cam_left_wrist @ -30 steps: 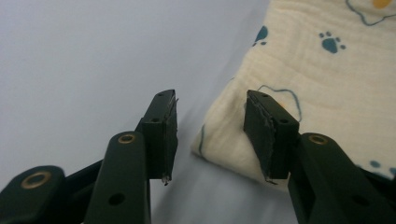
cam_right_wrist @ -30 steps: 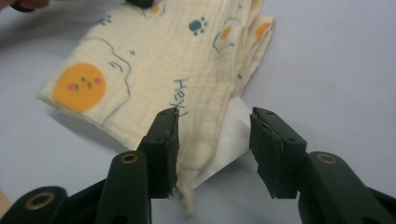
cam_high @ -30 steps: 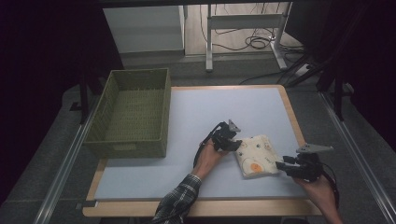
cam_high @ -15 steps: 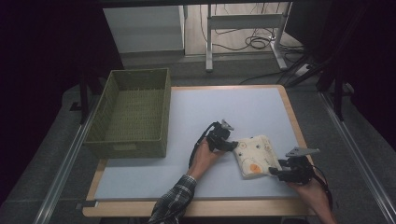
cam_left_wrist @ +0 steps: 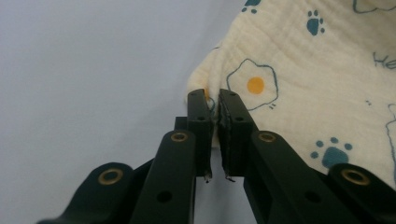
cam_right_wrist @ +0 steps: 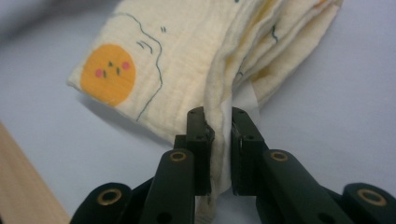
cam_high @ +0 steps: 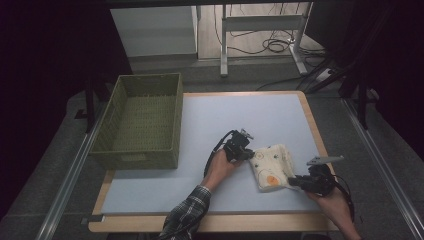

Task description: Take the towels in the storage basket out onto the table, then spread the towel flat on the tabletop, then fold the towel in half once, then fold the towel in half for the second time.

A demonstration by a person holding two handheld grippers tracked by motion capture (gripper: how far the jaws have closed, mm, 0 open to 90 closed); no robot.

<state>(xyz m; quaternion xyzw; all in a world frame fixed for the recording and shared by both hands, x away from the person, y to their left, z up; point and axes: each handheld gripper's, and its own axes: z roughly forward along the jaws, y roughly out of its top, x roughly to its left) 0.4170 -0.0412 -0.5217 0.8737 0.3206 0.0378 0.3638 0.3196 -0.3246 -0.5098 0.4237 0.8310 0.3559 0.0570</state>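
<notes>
With both the left gripper [cam_left_wrist: 213, 100] and right gripper [cam_right_wrist: 218, 119] having just closed on the folded printed muslin cloth's [cam_high: 272, 166] edges, I'd lift both hands together, evenly, so neither pinch slips.

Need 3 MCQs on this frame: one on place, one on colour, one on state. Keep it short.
1. Where does the folded cloth lie on the table?
A. inside the basket
B. on the mat's near right part, between the two grippers
C. on the floor

2. What colour is the woven basket?
A. green
B. red
C. white

3. How do the left gripper and the right gripper stand?
A. both wide open above the cloth
B. one on the basket rim
C. each closed on an edge of the cloth

Key: 1 B, the high view shows the cloth flat on the mat with a gripper at each side. 2 A, the basket at the left is olive green. 3 C, each gripper view shows cloth pinched between its jaws, which have just been closing.
</notes>
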